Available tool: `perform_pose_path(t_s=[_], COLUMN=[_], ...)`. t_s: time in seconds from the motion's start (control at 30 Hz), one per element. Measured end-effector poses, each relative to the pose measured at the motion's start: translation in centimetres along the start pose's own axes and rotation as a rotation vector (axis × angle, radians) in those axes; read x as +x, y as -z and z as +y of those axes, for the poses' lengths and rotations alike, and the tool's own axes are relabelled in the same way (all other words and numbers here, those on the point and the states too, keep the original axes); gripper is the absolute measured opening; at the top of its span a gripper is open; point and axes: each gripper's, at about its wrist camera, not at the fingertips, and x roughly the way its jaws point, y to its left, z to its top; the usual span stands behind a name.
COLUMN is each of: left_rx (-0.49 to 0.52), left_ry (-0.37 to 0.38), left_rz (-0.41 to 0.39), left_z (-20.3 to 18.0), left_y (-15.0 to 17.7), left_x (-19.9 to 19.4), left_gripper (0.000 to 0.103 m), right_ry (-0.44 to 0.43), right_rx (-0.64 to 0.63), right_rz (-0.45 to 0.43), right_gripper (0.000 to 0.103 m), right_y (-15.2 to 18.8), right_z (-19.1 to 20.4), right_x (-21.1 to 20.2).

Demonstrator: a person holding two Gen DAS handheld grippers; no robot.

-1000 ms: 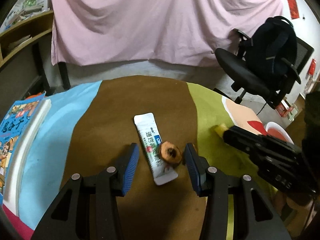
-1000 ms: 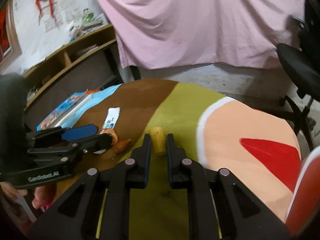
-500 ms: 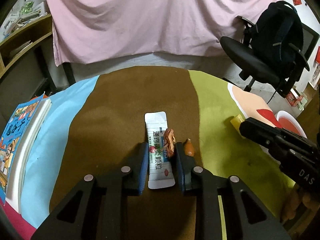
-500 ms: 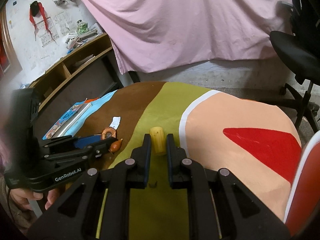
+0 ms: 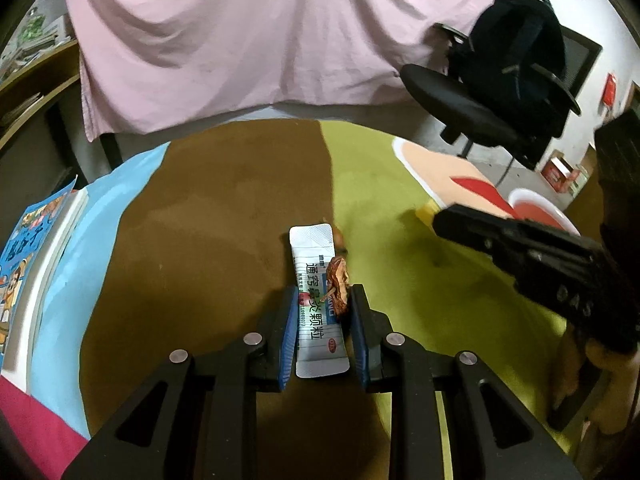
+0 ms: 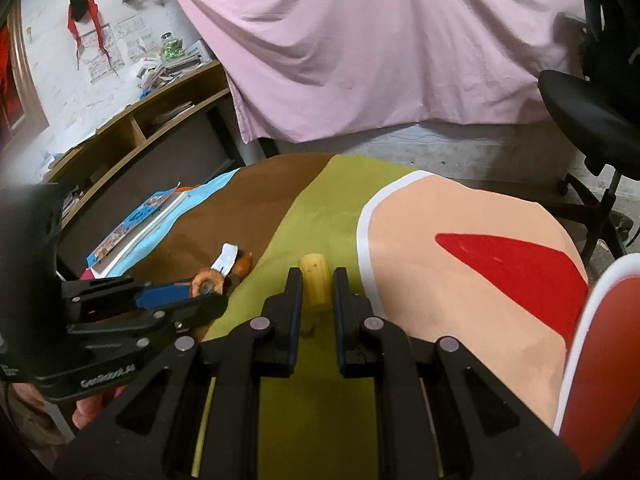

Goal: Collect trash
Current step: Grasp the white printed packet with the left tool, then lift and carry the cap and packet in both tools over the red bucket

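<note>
My left gripper is shut on a white sachet with Chinese print and a wrinkled brown peel, lifted over the brown part of the table. A small orange-brown scrap lies on the table just beyond the sachet. My right gripper is shut on a short yellow cylinder above the green stripe. In the right wrist view the left gripper holds the peel and the sachet; the scrap lies beside them.
A colourful book lies on the blue stripe at the left. A red bowl with a white rim stands at the right edge. A black office chair with a backpack stands beyond the table. A pink sheet hangs behind.
My left gripper closed on the sachet and the brown peel and lifted them. The right gripper kept its hold on the yellow cylinder and rose a little.
</note>
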Motion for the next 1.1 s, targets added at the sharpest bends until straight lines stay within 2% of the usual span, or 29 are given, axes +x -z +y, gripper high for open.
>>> perform_pose_path(t_s=[0.27, 0.53, 0.6, 0.73, 0.83, 1.1], left_rx=[0.031, 0.047, 0.069, 0.097, 0.083, 0.028], left_ry=[0.001, -0.037, -0.061, -0.078, -0.079, -0.121], left_rz=[0.010, 0.015, 0.021, 0.028, 0.027, -0.012], left_z=[-1.2, -2.0, -2.4, -2.8, -2.5, -1.7], left_y=[1.1, 1.6, 1.9, 2.5, 2.9, 3.9], left_x=[-0.5, -0.5, -0.5, -0.6, -0.9, -3.3], left_gripper=[0.029, 0.030, 0.030, 0.022, 0.018, 0.017], right_ry=[0.004, 0.002, 0.001, 0.002, 0.006, 0.022], right_rx=[0.000, -0.005, -0.004, -0.006, -0.019, -0.074], right_rz=[0.002, 0.008, 0.010, 0.011, 0.012, 0.011], right_gripper=[0.044, 0.044, 0.044, 0.044, 0.044, 0.044], right_y=[0.4, 0.8, 0.9, 1.0, 1.1, 2.0], right_z=[0.0, -0.4, -0.4, -0.4, -0.1, 1.0], right_x=[-0.7, -1.2, -1.2, -1.4, -1.5, -2.0])
